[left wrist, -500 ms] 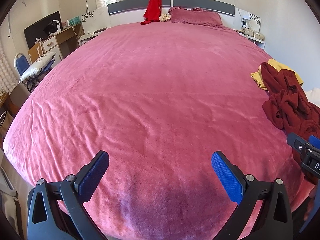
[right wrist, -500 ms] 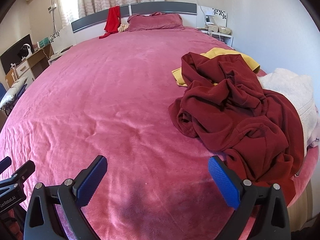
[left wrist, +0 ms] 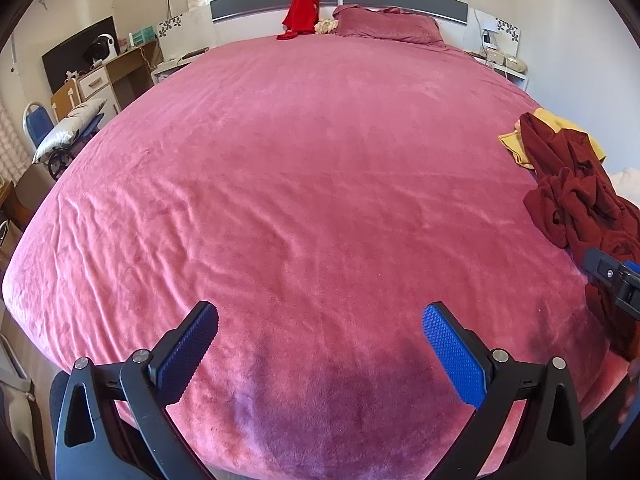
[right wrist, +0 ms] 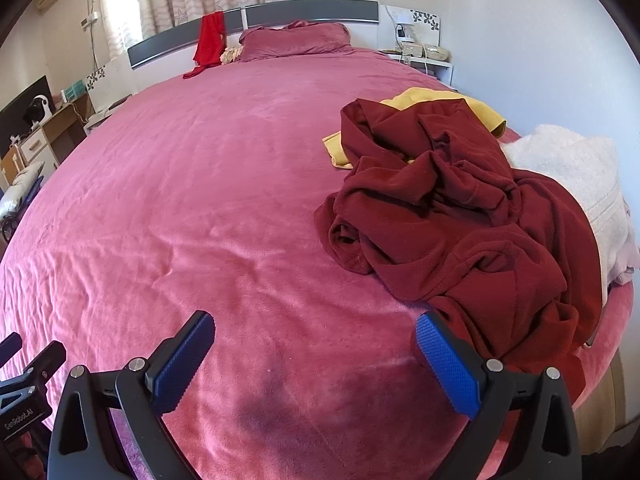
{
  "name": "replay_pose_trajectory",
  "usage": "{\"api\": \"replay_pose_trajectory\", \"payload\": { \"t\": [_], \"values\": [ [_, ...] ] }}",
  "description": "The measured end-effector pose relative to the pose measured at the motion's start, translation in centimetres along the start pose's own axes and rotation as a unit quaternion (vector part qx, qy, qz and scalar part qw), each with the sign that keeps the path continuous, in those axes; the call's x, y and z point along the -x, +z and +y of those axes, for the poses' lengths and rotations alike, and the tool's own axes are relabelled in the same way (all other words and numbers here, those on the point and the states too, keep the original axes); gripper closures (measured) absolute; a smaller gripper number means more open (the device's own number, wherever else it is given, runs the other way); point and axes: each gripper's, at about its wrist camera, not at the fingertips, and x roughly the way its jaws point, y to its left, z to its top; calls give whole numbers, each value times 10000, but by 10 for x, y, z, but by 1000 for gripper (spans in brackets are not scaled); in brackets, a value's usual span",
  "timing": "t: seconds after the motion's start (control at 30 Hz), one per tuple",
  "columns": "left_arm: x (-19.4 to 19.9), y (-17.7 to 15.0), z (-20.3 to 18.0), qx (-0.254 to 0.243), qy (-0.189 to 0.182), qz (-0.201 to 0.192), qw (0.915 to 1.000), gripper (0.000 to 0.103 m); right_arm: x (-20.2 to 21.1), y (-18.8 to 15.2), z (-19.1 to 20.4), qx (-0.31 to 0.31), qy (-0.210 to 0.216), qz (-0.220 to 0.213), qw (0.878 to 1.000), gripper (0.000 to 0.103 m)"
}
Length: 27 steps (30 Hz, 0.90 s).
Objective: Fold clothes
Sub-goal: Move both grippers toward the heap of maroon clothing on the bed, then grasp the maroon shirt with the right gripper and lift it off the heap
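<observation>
Clothes lie heaped at the right edge of a wide bed, seen first from the left wrist: a crumpled maroon garment (left wrist: 576, 196) rests on the pink bedspread (left wrist: 312, 184), partly covering a yellow garment (left wrist: 516, 142) behind it. The left gripper (left wrist: 320, 344) hangs above the near, bare part of the bedspread, its blue-padded fingers (left wrist: 452, 354) spread wide with nothing between them. A corner of the right gripper's black frame shows at the right edge, in front of the maroon cloth. At the far end, a red cloth (left wrist: 302, 10) drapes over the grey headboard (left wrist: 404, 2) beside a pink pillow (left wrist: 386, 26). To the left of the bed stand a desk (left wrist: 116, 72) and a blue chair (left wrist: 38, 124) carrying a grey cushion (left wrist: 70, 130).

From the right wrist, the maroon garment (right wrist: 460, 216) fills the right side of the bed, bunched in loose folds, overlapping the yellow garment (right wrist: 486, 110) behind it and a white towel (right wrist: 576, 168) to its right. The right gripper (right wrist: 314, 344) hovers over the pink bedspread (right wrist: 200, 184) just left of the heap; its fingers (right wrist: 444, 358) stand wide apart and empty, the right one near the maroon hem, contact unclear. Part of the left gripper's black mount shows at the lower left.
</observation>
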Motion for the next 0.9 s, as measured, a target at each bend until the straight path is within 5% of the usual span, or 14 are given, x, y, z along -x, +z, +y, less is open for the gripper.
{"api": "replay_pose_trajectory", "payload": {
  "t": [0.5,0.73,0.9],
  "values": [
    [-2,0,4,34,-43,-120,9999,0,-1,4,-11,46,-262,-98,9996,0],
    [-2,-8,10,20,44,-117,9999,0,-3,46,-84,-417,-925,-623,9929,0],
    [-5,-15,14,-27,15,29,10000,0,-30,83,-120,-89,-1458,-586,9875,0]
  ]
}}
